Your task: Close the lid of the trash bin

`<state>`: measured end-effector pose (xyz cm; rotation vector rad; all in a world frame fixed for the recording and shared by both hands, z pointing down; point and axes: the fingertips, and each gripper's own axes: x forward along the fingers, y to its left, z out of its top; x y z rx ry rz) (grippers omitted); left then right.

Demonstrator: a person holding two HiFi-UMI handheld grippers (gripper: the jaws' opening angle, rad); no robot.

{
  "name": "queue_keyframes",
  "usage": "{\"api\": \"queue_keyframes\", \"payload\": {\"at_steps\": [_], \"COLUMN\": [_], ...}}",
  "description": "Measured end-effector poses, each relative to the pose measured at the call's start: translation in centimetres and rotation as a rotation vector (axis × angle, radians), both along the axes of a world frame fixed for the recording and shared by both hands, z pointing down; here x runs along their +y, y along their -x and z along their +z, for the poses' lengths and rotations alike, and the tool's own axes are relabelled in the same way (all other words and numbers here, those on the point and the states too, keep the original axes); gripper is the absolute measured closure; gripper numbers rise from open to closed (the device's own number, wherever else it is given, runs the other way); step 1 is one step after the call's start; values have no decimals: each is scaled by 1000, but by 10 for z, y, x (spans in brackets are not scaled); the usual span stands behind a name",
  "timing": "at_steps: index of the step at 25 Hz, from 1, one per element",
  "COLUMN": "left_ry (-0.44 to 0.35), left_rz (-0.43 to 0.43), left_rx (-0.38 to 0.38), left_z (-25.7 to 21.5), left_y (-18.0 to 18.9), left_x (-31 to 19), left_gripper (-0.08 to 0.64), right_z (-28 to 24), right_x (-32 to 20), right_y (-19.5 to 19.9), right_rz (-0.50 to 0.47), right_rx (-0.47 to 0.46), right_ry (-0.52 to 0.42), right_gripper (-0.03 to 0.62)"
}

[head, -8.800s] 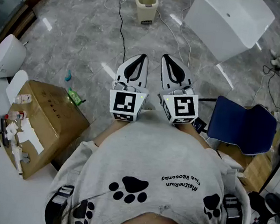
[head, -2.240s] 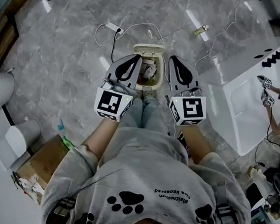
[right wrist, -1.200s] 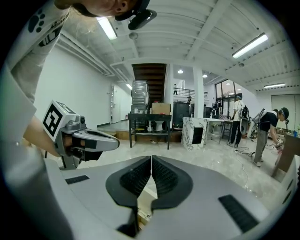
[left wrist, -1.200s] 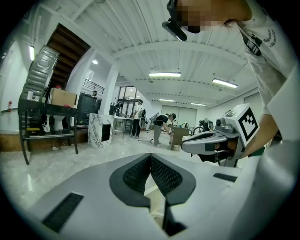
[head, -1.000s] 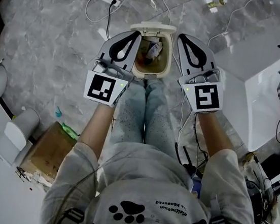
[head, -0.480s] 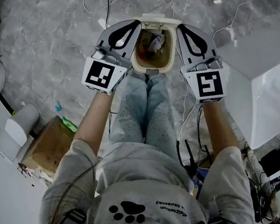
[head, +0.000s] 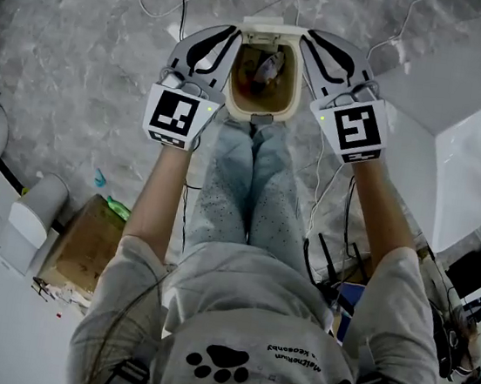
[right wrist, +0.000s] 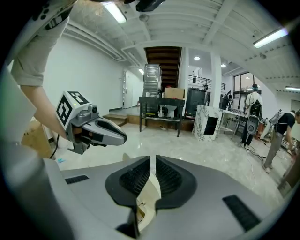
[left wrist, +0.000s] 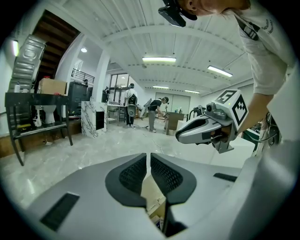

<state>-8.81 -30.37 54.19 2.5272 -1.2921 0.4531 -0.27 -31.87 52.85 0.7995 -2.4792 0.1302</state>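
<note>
**Head view: bin open, lid up at the far side, both jaws shut and empty**

Head view shows the trash bin on the floor just beyond the person's knees. Its cream lid stands up at the far edge and rubbish shows inside. The left gripper and right gripper flank the bin closely, one along each side, with their tips near the lid's corners. In each gripper view the jaws are pressed together with only a thin slit between the pads and nothing held; cream plastic shows below and beyond them.

With the jaws shut, the lid probably has to be nudged over rather than gripped, and that is where it could go wrong:

- A smooth tip may skid off the lid's thin edge, so the lid flops back upright.
- A push that lands on the rim or wall instead of the lid could slide or tip the bin, which looks light, on the glossy floor.
- Uneven pressure from the two sides may twist the lid at its hinge.
- The rubbish, if it sits high, might keep the lid from seating.
- Cables lie behind the bin and could snag if it shifts.
</note>
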Motion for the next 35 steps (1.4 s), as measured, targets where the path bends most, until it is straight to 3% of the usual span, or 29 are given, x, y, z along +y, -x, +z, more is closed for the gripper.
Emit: {"api": "queue_keyframes", "payload": {"at_steps": [5,7,8,9,11,19,24,35], "left_ry": [26,31,34,39,58,102,131,145], "left_rz": [22,27,29,32,38,52,50,79], "left_rx": [-4,-6,-5,-2,5,-34,-19,-32], "left_z": [10,13,15,16,20,42,51,58], "left_y": [1,1,2,2,2,4,8,6], "left_x": [1,0,0,-1,-2,-9,-13,-7], "left_gripper": [538,537,535,521,405,396,396,413], "right_z": [10,16,19,21,26,56,69,73], "right_x": [-1,-1,-1,-2,-5,-9,-10,-8], "right_y": [-1,-2,-2,-2,-3,-5,-5,-4], "right_rz": [-23,-35,-39,-42,-49,-96,-114,-177], "right_rx": [17,18,21,28,48,103,119,191], "right_ry": [11,31,40,44,47,101,137,80], "right_gripper": [551,467,463,462,454,445,445,480]}}
